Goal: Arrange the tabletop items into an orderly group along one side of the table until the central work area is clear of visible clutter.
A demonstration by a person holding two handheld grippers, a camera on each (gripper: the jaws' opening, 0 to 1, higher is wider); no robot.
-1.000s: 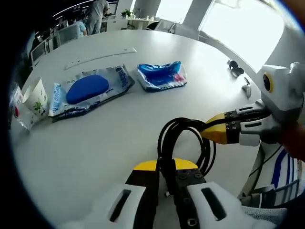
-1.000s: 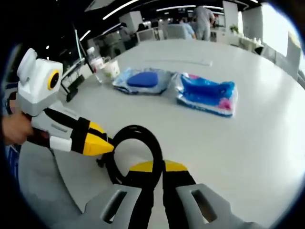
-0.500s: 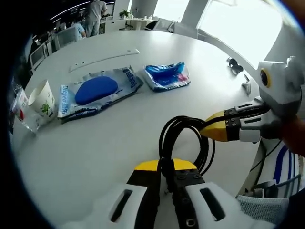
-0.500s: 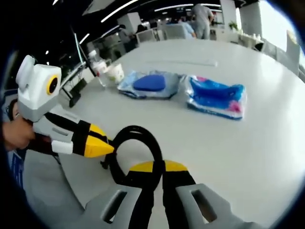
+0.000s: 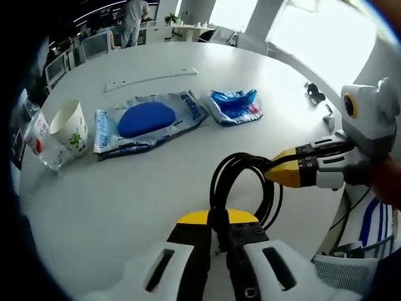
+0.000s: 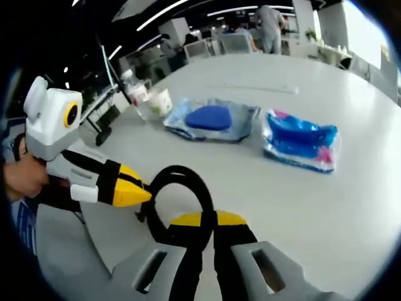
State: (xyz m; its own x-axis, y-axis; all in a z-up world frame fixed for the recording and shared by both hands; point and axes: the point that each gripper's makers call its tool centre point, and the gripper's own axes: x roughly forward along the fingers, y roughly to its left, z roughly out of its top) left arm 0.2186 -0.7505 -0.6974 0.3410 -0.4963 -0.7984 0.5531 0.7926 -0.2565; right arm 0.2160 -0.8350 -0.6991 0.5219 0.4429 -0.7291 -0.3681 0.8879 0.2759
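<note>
Both grippers are clamping the coiled black cable (image 5: pixel 241 182): the left gripper (image 5: pixel 217 221) and the right gripper (image 6: pixel 208 219) are holding it above the white table's (image 5: pixel 125 188) near edge. I judge the next move is setting it beside the blue packets (image 5: pixel 147 120).

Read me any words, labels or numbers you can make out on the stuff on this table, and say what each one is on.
Flat packet with the blue oval: white lettering along both ends, too blurred to read.
Paper cup: a green design, no letters I can make out.
Bottle: a red label, unreadable.
Blue and pink packet: no legible text.
</note>
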